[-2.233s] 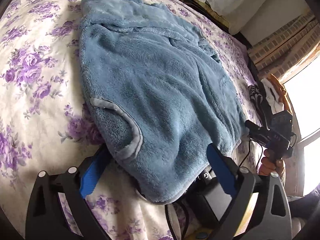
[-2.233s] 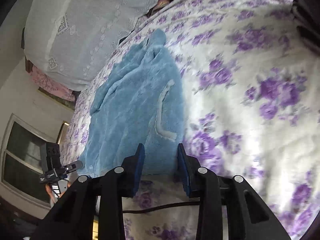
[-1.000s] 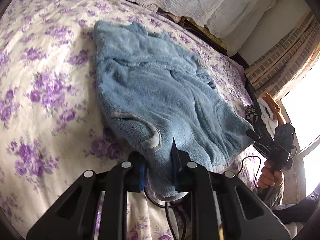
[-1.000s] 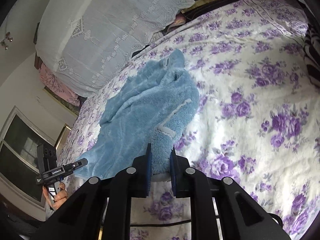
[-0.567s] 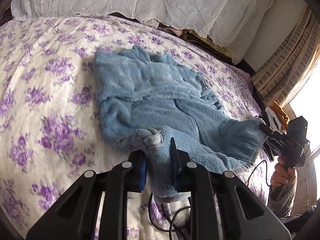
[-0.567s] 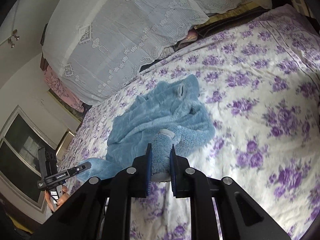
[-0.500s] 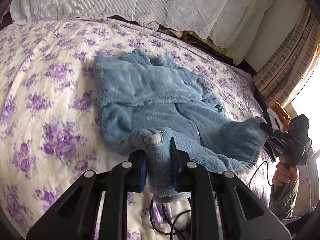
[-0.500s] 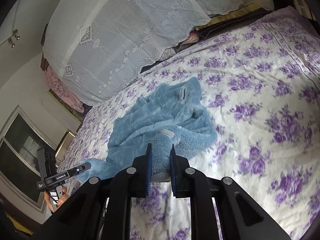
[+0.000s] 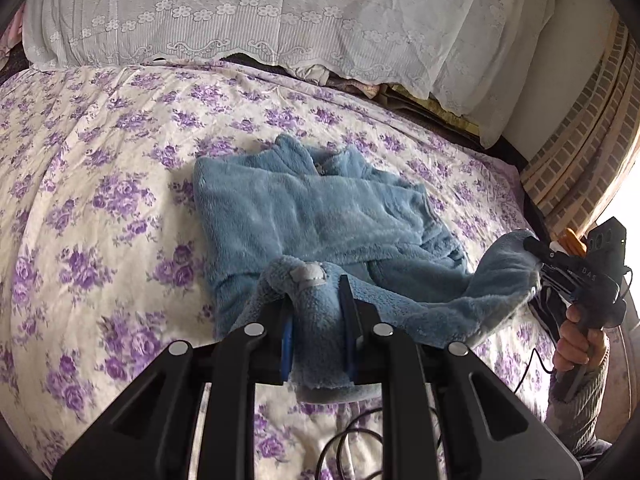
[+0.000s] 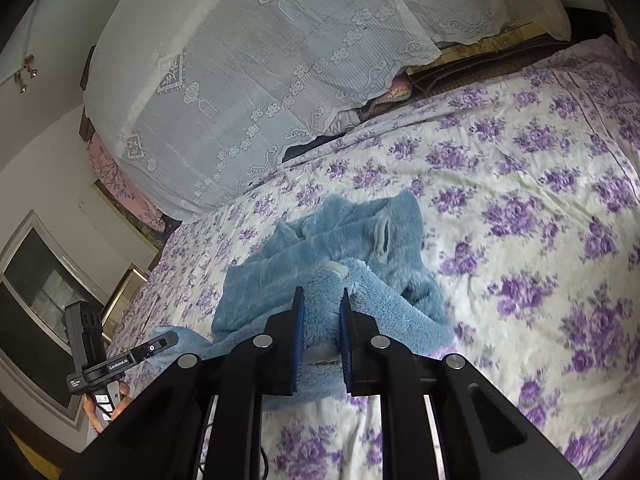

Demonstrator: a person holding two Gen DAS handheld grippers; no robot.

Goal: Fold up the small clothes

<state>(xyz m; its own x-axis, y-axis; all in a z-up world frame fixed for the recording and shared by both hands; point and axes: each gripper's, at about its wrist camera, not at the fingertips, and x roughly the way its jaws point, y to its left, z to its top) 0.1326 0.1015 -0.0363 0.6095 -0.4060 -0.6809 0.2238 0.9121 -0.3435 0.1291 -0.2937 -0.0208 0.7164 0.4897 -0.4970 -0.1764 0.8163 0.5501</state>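
A blue fleece garment lies on the floral bedsheet, its near hem lifted off the bed. My left gripper is shut on one hem corner with a grey cuff trim. At the right of that view, a hand holds my right gripper, shut on the other hem corner. In the right wrist view the right gripper pinches a thick fold of the garment, and the left gripper shows at the far left with fleece at its tip. The raised hem sags between the two grippers.
Large pillows under a white lace cover line the head of the bed. A brick wall and a bright window stand on the right. A black cable trails on the sheet below the left gripper. The sheet around the garment is bare.
Both grippers have risen and moved toward the pillows with the hem held. The garment's lower part now hangs over its upper part, and it looks shorter on the bed.
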